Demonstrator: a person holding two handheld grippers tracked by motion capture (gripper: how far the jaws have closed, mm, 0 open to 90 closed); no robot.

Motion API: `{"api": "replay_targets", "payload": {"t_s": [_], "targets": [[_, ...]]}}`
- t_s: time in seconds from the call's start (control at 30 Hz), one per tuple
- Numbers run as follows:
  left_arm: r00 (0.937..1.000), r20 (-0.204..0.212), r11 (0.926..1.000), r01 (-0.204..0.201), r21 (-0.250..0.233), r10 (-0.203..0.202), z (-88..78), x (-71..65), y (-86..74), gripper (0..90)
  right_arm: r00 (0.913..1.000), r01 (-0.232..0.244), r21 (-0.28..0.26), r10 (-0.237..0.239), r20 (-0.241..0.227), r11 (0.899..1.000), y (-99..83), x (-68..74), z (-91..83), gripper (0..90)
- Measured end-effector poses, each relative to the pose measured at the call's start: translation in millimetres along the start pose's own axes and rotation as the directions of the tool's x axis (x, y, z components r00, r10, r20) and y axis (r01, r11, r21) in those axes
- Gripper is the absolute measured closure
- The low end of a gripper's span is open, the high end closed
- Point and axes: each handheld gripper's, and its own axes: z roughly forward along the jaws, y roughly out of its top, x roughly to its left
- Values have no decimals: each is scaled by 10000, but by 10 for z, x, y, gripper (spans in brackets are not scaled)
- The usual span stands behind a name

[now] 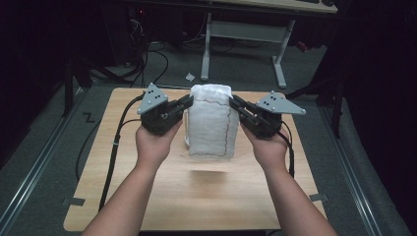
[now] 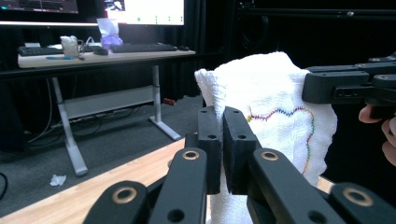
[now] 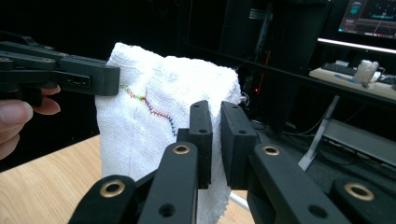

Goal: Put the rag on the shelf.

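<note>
Two claws pinching white towel (image 1: 210,121) by top corners: left claw (image 1: 186,102) at 9 o'clock, right claw (image 1: 235,103) at 3 o'clock, both clamped on cloth. Hanging clear above desk (image 1: 162,196) centre. Keeping both level, tension even, avoiding sag.

The room is dimly lit from above, its edges lost in black. The white towel (image 1: 210,121) is slightly overexposed, and a soft shadow is cast on the counter (image 1: 196,196). Glare is seen from distant screens.

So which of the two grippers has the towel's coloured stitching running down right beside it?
The right gripper: the white towel's stitched line runs down its side, while the left gripper pinches plain cloth.
</note>
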Motion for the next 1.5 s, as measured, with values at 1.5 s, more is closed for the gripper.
{"api": "replay_targets", "payload": {"t_s": [1.5], "targets": [[9883,-819,9886,1344,679,-1288,1036,861,-62,865,9945,-950,1342,880,571,9864,-15,-809,1149,838]]}}
